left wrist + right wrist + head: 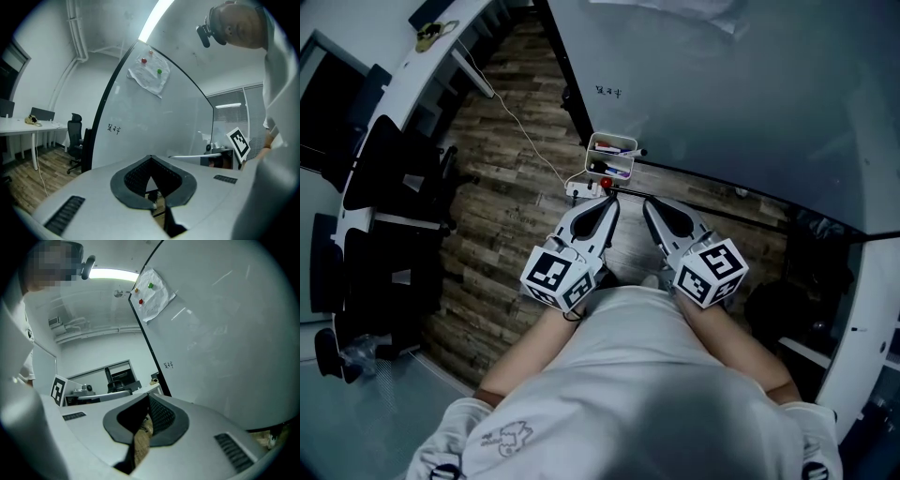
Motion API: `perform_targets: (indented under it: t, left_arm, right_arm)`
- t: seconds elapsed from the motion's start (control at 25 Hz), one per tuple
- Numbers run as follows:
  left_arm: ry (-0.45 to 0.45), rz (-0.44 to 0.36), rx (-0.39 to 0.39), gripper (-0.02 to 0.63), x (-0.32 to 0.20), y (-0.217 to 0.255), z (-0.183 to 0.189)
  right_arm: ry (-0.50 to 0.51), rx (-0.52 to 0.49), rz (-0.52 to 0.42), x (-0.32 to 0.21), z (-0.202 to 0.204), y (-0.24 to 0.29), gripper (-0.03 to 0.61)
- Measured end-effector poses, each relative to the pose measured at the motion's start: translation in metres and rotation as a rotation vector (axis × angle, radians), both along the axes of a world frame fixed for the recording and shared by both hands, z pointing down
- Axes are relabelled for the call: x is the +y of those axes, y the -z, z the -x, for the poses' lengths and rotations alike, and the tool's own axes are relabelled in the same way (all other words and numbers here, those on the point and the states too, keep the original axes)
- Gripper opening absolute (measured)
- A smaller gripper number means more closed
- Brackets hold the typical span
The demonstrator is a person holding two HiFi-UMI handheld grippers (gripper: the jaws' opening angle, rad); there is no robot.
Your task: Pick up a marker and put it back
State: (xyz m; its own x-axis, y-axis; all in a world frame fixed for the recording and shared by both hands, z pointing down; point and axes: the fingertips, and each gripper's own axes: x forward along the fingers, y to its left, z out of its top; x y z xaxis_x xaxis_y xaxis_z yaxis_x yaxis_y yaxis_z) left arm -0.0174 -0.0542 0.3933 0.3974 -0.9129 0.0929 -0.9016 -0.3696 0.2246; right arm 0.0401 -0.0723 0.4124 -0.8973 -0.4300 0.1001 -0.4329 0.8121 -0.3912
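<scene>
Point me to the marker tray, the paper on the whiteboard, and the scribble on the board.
Tray [617, 138]: head view, back rim.
Paper [149, 70]: left gripper view, its middle.
Scribble [114, 129]: left gripper view, its middle.

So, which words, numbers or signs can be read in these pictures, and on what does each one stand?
Whiteboard: one short handwritten scribble, too small to read.
Paper on the whiteboard: no legible print.
Left cube and right cube: black-and-white square patterns, no letters.
Shirt: a small drawing, too blurred to read.
</scene>
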Motion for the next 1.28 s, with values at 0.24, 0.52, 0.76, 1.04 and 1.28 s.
perform_targets:
  t: [0.24,0.52,0.76,1.04,1.28]
  left_arm:
    - [-0.031,-0.001,0.009,0.005,-0.013,0.000,0.005]
    - [-0.088,0.005,0.019,0.005,-0.033,-0.005,0.018]
    - [-0.160,0.018,0.021,0.005,-0.055,-0.009,0.034]
    - [-0.268,0.040,0.017,0.005,-0.083,-0.017,0.055]
    - [-0.375,0.054,0.016,0.005,-0.099,-0.018,0.065]
  right_arm:
    - [-0.036,0.010,0.001,-0.013,0.003,0.000,0.012]
    - [-0.089,0.017,0.016,-0.031,0.017,-0.004,0.012]
    - [-0.156,0.021,0.040,-0.049,0.034,-0.010,0.012]
    - [-0.250,0.020,0.073,-0.072,0.057,-0.018,0.012]
    - [-0.346,0.017,0.092,-0.083,0.070,-0.020,0.012]
